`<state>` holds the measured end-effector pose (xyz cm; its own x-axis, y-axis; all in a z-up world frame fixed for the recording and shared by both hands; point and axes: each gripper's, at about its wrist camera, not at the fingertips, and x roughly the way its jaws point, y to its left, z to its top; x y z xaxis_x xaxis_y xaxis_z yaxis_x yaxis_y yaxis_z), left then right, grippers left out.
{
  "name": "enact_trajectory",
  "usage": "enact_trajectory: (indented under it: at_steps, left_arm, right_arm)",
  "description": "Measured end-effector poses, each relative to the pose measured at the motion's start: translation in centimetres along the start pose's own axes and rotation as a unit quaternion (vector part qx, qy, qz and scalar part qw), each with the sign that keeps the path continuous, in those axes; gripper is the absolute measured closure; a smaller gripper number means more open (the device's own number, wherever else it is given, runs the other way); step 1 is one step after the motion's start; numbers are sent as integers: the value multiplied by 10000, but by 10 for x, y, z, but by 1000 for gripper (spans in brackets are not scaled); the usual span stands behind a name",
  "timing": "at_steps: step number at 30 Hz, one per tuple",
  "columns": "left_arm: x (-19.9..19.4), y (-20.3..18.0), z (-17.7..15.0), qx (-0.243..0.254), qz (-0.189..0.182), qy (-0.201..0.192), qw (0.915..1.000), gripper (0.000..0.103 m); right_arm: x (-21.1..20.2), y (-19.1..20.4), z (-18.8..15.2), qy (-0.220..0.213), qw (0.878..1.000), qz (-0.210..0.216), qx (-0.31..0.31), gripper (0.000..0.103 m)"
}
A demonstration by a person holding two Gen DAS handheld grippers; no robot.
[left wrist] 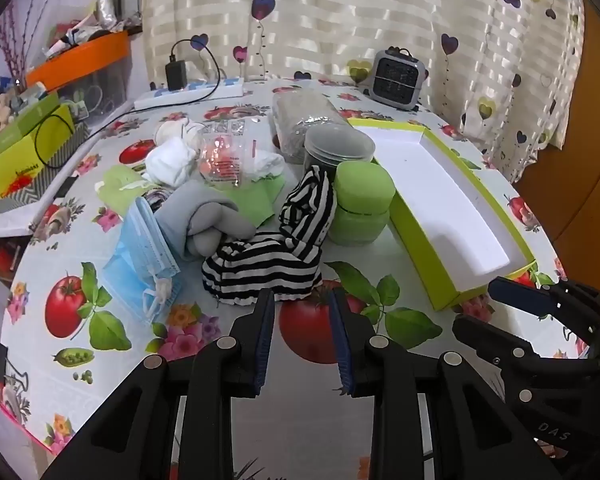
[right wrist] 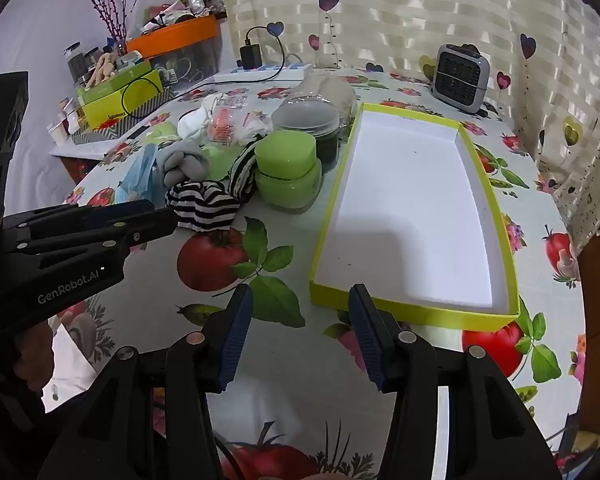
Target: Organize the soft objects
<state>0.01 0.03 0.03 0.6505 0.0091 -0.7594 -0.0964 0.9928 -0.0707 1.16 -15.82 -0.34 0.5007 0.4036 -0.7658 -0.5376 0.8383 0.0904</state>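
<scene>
Striped cloth (left wrist: 268, 260) sits just ahead of the left gripper (left wrist: 302, 300)'s spread jaws, while the right gripper (right wrist: 300, 300), jaws also apart, faces the box (right wrist: 400, 312)'s near edge.

Bare table (right wrist: 300, 380) in the foreground, open for passage toward both the cloth pile and the tray. Striped cloth (left wrist: 268, 264) at the pile's near edge, just ahead of the left gripper (left wrist: 302, 300), jaws apart. Green jar (left wrist: 360, 208) and lidded dark container (left wrist: 338, 150) crowded between pile and open box (right wrist: 416, 208). Box interior unobstructed, beyond the right gripper (right wrist: 300, 300), jaws apart.
</scene>
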Motion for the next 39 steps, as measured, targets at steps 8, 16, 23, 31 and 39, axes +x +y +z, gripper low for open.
enact_trajectory:
  at_steps: [8, 16, 23, 31, 39]
  left_arm:
    - [-1, -3, 1, 108, 87, -11, 9999, 76]
    - [0, -2, -1, 97, -95, 38, 9999, 76]
    - [0, 1, 0, 41, -152, 45, 9999, 76]
    - [-1, 1, 0, 51, -198, 41, 9998, 76]
    - [-3, 1, -1, 39, -289, -19, 9996, 76]
  right_arm:
    - [1, 0, 1, 4, 10000, 14, -4, 52]
    - [1, 1, 2, -4, 10000, -1, -3, 52]
    - [1, -1, 3, -2, 10000, -4, -1, 52]
    - [-1, 1, 4, -27, 10000, -3, 10, 52]
    - [-1, 1, 4, -32, 10000, 5, 12, 52]
